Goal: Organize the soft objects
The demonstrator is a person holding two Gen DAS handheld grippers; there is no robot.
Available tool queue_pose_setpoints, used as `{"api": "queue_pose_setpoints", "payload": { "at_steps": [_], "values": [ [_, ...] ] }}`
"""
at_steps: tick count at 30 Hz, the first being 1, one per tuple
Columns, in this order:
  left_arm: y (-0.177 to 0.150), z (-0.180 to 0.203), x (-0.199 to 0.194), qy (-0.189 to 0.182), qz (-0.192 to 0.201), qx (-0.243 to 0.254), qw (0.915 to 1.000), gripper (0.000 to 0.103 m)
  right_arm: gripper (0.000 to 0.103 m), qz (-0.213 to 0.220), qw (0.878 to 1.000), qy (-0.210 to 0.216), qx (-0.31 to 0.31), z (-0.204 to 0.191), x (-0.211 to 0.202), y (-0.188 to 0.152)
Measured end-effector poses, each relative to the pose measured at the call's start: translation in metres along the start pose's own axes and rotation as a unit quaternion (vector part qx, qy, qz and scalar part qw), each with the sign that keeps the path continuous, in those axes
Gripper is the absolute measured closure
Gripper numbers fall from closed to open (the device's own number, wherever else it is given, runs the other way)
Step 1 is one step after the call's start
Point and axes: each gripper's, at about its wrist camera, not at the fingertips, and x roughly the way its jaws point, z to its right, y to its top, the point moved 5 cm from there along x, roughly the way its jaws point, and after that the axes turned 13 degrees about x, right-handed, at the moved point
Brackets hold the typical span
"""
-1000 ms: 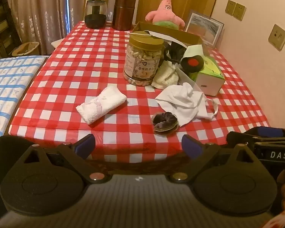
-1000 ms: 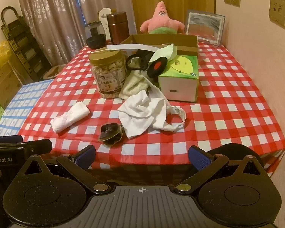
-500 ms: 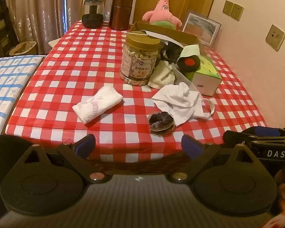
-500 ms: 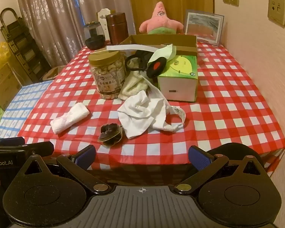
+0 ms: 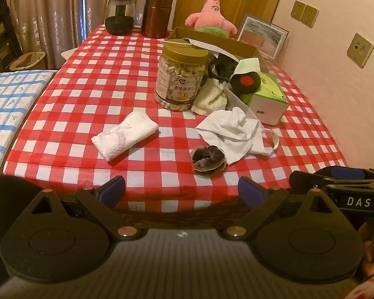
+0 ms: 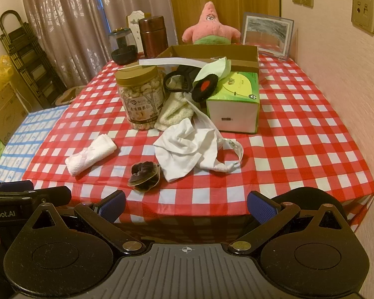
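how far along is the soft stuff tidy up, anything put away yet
Barely started, it seems. Nothing is in hand: both tongs, left and right, hang open short of the table edge. Left to sort: the rolled white towel, dark scrunchie and crumpled white cloth lying loose on the tablecloth. The cardboard box behind shows little inside.

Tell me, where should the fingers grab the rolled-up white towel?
Probably across the middle of the rolled white towel, coming straight down from above. It lies flat on the tablecloth as a long roll, angled, with bare cloth all around it. Turning the left gripper so its open fingers straddle the narrow width should pinch the whole roll.
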Motion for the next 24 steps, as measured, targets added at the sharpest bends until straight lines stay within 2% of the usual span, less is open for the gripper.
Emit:
{"api": "queue_pose_setpoints", "payload": {
  "at_steps": [24],
  "values": [
    [0.0,0.0063,0.0019,-0.004,0.0,-0.001,1.0,0.007,0.001,0.0,1.0,0.001,0.001,0.0002,0.0011,0.0002]
  ]
}}
